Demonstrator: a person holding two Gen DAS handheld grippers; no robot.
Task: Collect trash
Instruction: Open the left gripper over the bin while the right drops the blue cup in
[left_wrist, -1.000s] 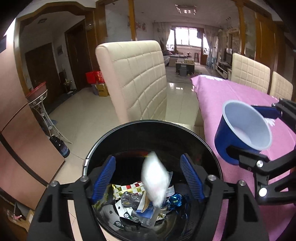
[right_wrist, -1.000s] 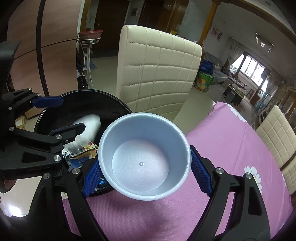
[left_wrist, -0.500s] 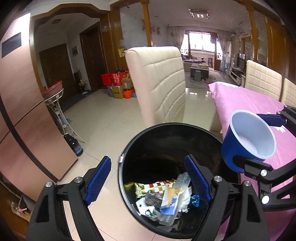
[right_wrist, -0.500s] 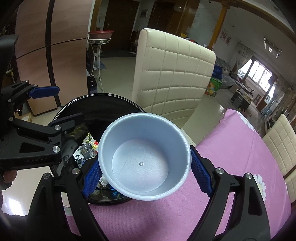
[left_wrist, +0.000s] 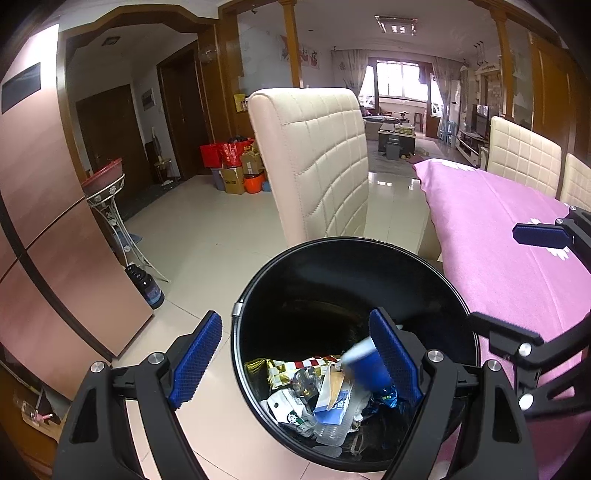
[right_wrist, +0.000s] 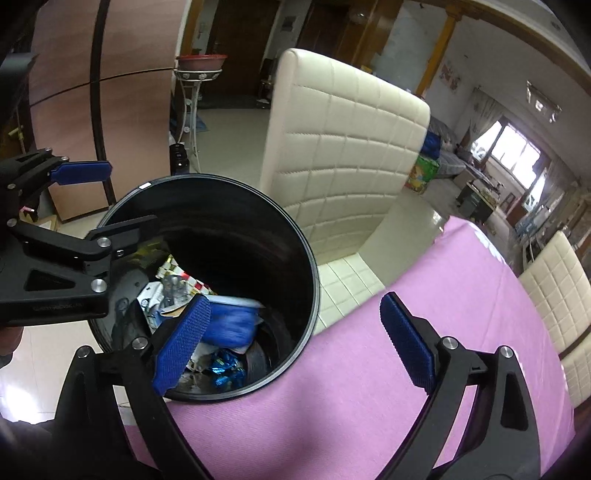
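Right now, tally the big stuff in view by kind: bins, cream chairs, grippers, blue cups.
Black bin: 1
Cream chairs: 3
Grippers, left gripper and right gripper, fingers apart: 2
Blue cup, blurred, inside the bin: 1
Total: 7

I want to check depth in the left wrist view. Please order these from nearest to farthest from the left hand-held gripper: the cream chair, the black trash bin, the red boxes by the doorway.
1. Black trash bin, directly below the left hand-held gripper, its rim between the open fingers.
2. Cream chair, just behind the bin, at centre.
3. Red boxes, far back on the floor, left of the chair.
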